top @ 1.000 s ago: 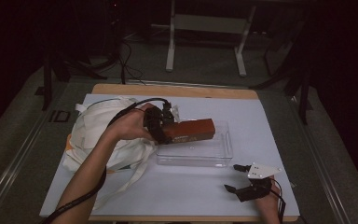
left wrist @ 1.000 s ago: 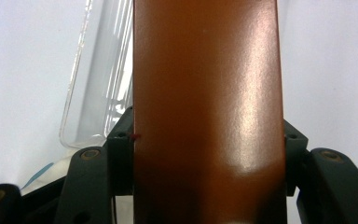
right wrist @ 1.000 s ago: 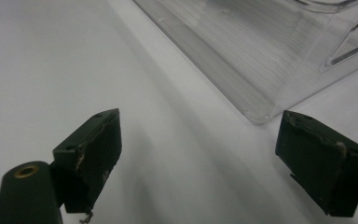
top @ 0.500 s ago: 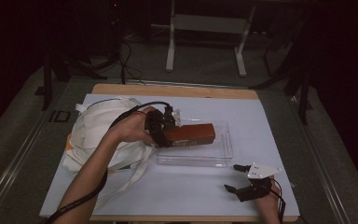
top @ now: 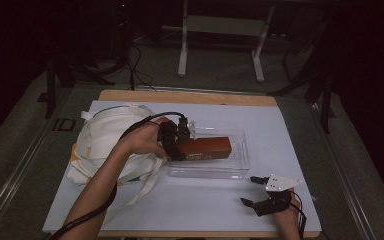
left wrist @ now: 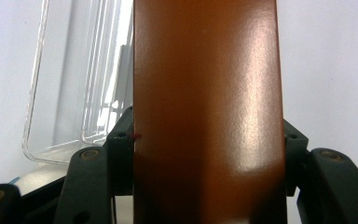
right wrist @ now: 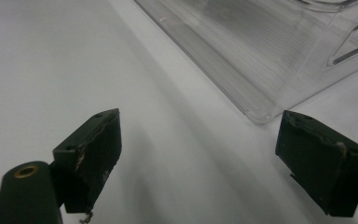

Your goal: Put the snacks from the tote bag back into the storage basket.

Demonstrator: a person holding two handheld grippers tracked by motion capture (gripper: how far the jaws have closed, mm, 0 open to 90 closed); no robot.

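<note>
Since a second ago, the left hand-held gripper has carried the brown box lower, into the clear tray. Its jaws are clamped on the box's left end. The box's long axis runs left to right along the tray, free end pointing right. The white bag crowds the tray's left; bare surface lies right. The right hand-held gripper, jaws apart, rests near the front edge.

The long reddish-brown box lies level over the clear plastic tray, clamped at its left end.
</note>
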